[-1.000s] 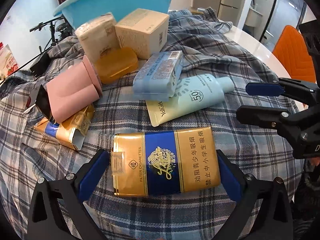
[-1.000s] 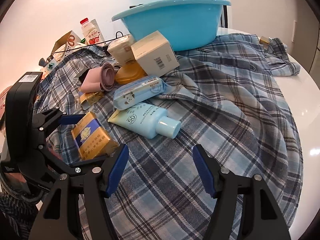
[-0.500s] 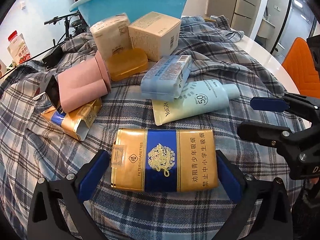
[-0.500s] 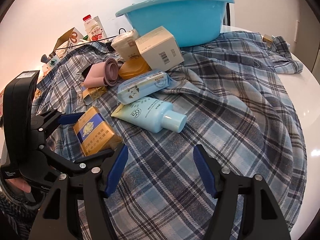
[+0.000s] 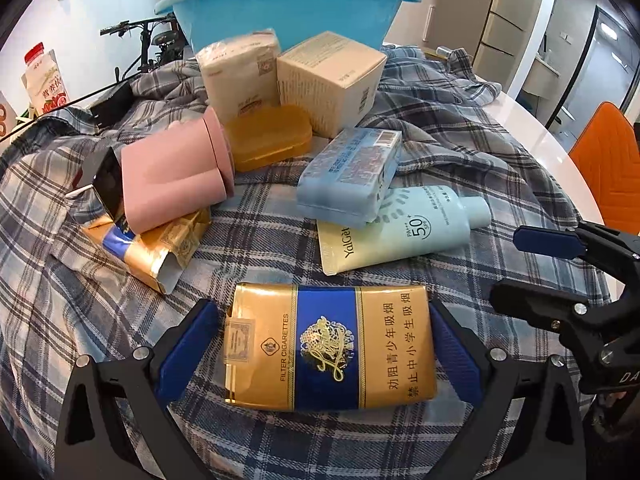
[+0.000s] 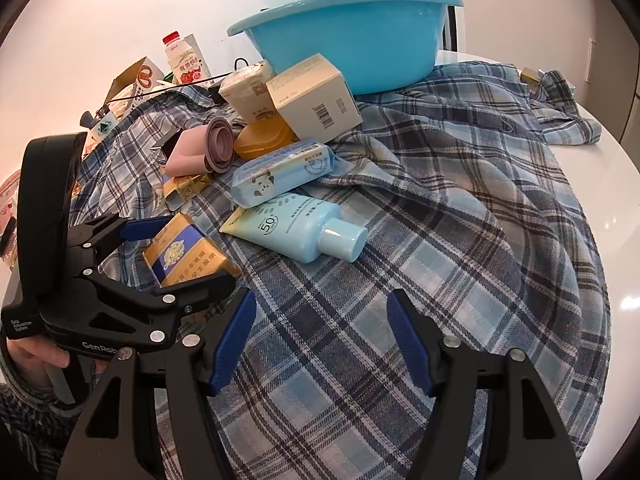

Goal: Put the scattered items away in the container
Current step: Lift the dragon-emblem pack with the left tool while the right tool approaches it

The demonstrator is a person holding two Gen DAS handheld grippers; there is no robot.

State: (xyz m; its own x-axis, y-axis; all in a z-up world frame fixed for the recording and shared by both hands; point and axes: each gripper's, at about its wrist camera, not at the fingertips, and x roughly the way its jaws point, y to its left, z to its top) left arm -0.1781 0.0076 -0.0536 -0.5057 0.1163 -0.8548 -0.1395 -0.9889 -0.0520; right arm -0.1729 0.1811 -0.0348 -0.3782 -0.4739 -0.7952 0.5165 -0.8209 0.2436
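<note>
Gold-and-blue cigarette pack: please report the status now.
Left gripper open, straddling gold-and-blue cigarette pack, flat on plaid cloth. Right gripper open, empty. Light blue plastic basin behind the pile of items.

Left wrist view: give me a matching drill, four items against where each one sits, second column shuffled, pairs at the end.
Items:
1. cigarette pack
2. wipes pack
3. pink cup
4. blue basin

Places:
A. at the far end, behind the boxes
B. lying on its side over a torn gold wrapper
C. between the open left tongs
D. resting partly on the sunscreen tube

Pairs: 1-C, 2-D, 3-B, 4-A
</note>
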